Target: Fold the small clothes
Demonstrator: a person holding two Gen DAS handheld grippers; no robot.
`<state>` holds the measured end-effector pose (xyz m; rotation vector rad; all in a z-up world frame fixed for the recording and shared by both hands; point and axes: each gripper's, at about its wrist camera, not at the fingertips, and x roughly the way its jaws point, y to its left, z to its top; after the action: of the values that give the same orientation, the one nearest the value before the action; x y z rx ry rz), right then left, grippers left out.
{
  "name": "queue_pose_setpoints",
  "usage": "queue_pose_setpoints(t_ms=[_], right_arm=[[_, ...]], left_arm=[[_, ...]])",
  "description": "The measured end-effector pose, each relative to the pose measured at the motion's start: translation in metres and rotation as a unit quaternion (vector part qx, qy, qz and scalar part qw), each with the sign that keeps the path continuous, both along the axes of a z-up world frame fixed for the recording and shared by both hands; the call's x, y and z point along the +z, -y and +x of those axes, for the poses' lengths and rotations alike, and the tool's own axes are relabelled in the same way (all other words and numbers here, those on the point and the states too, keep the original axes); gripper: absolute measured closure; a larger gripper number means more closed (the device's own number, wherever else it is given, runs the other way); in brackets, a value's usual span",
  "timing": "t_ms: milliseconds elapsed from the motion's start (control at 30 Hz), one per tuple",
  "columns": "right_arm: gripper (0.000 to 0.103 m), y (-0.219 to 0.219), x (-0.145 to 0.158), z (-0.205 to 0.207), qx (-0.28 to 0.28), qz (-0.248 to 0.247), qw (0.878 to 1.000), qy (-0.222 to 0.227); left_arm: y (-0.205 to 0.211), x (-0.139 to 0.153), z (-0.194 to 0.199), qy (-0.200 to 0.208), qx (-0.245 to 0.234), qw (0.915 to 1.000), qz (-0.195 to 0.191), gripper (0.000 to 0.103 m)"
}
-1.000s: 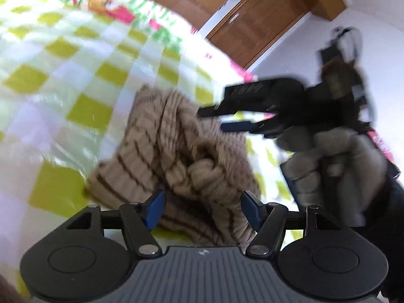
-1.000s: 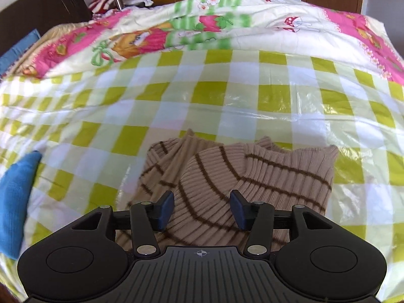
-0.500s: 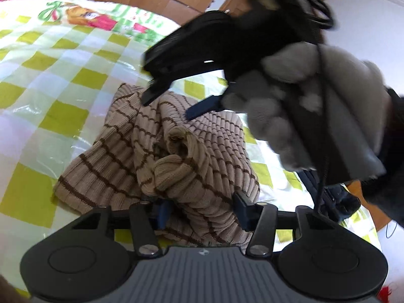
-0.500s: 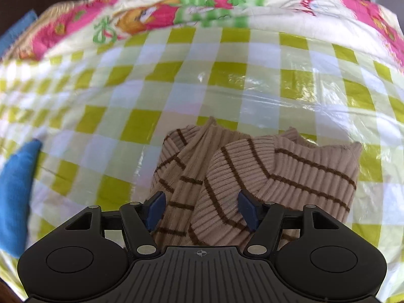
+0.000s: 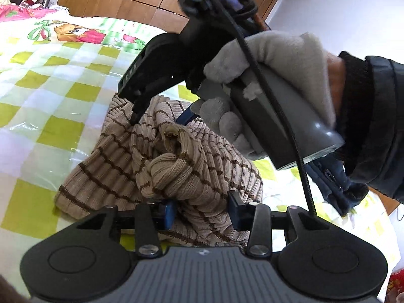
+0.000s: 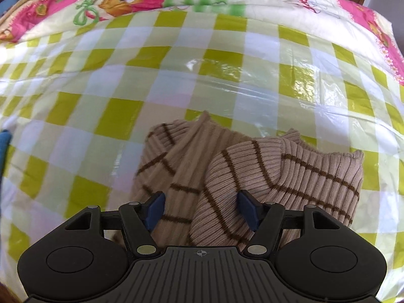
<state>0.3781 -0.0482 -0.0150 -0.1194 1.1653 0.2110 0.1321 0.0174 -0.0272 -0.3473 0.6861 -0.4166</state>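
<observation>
On the bed [image 6: 176, 75], over a green-checked plastic cover, a striped tan sweater [image 5: 176, 166] lies bunched in a heap directly ahead of both tools. Left gripper [image 5: 202, 207] stands with its fingers spread wide, straddling a rolled fold at the near edge without pinching it. Right gripper [image 6: 202, 208], gloved hand [image 5: 272, 58] behind it, comes in from the far side, its fingers likewise apart, the ribbed knit between them; neither holds cloth. Seen from the right wrist, the sweater's long side runs across the view, one square hem corner out to the right. Open cover lies all around, leaving room to spread the garment.
</observation>
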Motion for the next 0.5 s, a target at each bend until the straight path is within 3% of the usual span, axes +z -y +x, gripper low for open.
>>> queue_pose_setpoints(t_ms=[33, 100, 167, 200, 333, 500], right_arm=[[0.042, 0.002, -0.003, 0.001, -0.003, 0.004, 1.000, -0.001], [0.057, 0.007, -0.001, -0.001, -0.009, 0.012, 1.000, 0.006], [0.079, 0.020, 0.005, -0.005, -0.016, 0.032, 0.999, 0.011], [0.083, 0.029, 0.009, -0.006, -0.022, 0.046, 0.999, 0.012], [0.086, 0.063, 0.032, -0.016, -0.051, 0.095, 0.994, 0.031], [0.086, 0.073, 0.070, -0.029, -0.056, 0.144, 0.985, 0.079]], left_arm=[[0.001, -0.001, 0.000, 0.001, 0.000, 1.0000, 0.004, 0.050], [0.001, 0.000, -0.001, 0.006, -0.001, 1.0000, 0.006, 0.051], [0.001, 0.001, -0.004, 0.013, -0.001, 0.9999, 0.004, 0.053], [0.001, 0.002, -0.005, 0.017, -0.001, 0.9999, 0.003, 0.056], [-0.002, 0.007, -0.011, 0.035, -0.003, 0.9993, -0.015, 0.062], [-0.025, 0.018, -0.020, 0.058, 0.025, 0.9952, -0.074, 0.065]])
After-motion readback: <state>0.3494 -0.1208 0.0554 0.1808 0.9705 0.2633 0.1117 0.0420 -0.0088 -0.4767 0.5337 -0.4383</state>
